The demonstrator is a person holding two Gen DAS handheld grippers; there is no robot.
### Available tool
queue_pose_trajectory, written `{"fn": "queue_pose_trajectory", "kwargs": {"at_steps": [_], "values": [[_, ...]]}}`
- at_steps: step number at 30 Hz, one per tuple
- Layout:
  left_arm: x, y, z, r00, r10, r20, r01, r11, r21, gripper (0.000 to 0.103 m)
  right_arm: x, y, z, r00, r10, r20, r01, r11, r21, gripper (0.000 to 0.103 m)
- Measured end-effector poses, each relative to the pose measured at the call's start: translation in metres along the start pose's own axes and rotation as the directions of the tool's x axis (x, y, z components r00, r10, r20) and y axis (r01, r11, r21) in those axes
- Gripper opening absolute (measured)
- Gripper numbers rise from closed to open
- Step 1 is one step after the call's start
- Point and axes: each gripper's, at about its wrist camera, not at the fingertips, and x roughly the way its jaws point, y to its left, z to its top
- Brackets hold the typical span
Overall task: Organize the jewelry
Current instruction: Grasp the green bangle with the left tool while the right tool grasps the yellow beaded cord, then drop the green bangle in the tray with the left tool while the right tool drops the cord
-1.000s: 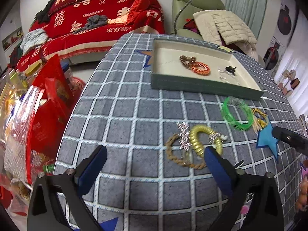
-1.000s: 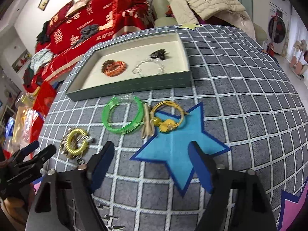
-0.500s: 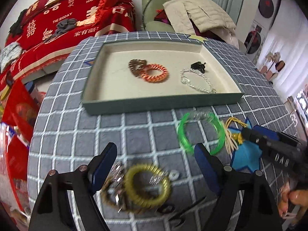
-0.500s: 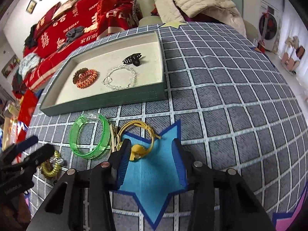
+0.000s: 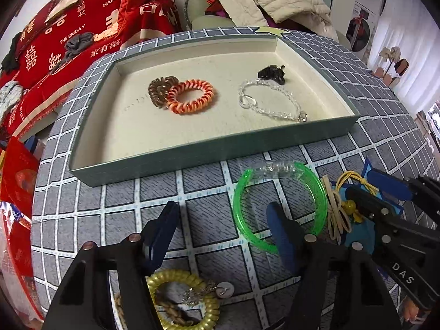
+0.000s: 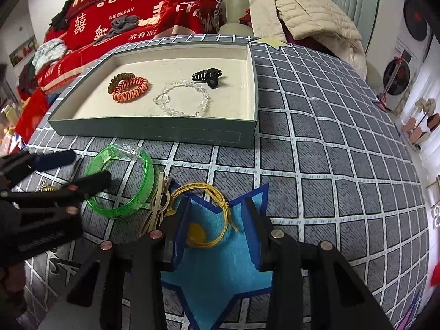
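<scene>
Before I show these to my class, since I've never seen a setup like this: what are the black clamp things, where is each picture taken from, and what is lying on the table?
There is no robot here. A person holds a two-finger gripper in each hand, and each gripper carries a wide-angle camera looking out along its fingers. One picture comes from the left gripper, the other from the right gripper.

Both grippers are open and hold nothing.

On the checked tablecloth stands a shallow green tray. In it lie an orange coil hair tie, a brown one touching it, a clear bead bracelet and a black hair claw.

Outside the tray lie a green bangle, a yellow cord loop on a blue felt star, and a gold coil hair tie. The right gripper's fingers stand on either side of the yellow loop.
</scene>
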Motion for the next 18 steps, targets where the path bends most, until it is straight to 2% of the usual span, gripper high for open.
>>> {"fn": "queue_pose_trajectory", "kwargs": {"at_steps": [1, 2, 5, 7, 9, 12, 18], "values": [[0.0, -0.001, 0.0, 1.0, -0.001, 0.001, 0.001, 1.0, 0.005, 0.081, 0.0, 0.0, 0.0, 1.0, -0.001, -0.001, 0.001, 1.0, -0.006, 0.037], [0.0, -0.003, 0.0, 1.0, -0.004, 0.002, 0.004, 1.0, 0.012, 0.079, 0.0, 0.001, 0.0, 1.0, 0.003, -0.002, -0.003, 1.0, -0.012, 0.03], [-0.002, -0.008, 0.0, 1.0, -0.026, 0.009, 0.025, 0.999, 0.032, 0.059, -0.001, 0.002, 0.002, 1.0, 0.009, -0.009, -0.009, 1.0, -0.022, 0.007], [-0.003, -0.011, 0.0, 0.999, -0.036, 0.013, 0.035, 0.998, 0.05, 0.036, -0.001, 0.002, 0.002, 1.0, 0.006, -0.011, -0.006, 1.0, -0.016, 0.007], [-0.005, -0.011, 0.0, 0.999, -0.053, 0.013, 0.052, 0.997, 0.05, 0.028, -0.002, 0.001, 0.002, 1.0, 0.007, -0.007, -0.007, 1.0, -0.004, 0.007], [-0.008, -0.005, -0.002, 0.996, -0.093, 0.018, 0.092, 0.995, 0.029, 0.027, -0.01, -0.007, 0.002, 1.0, 0.023, 0.01, -0.023, 0.999, 0.033, 0.007], [-0.03, 0.001, -0.005, 0.991, -0.111, 0.07, 0.109, 0.994, 0.029, 0.027, -0.035, -0.019, 0.008, 0.997, 0.046, 0.064, -0.049, 0.997, 0.058, 0.007]]}}
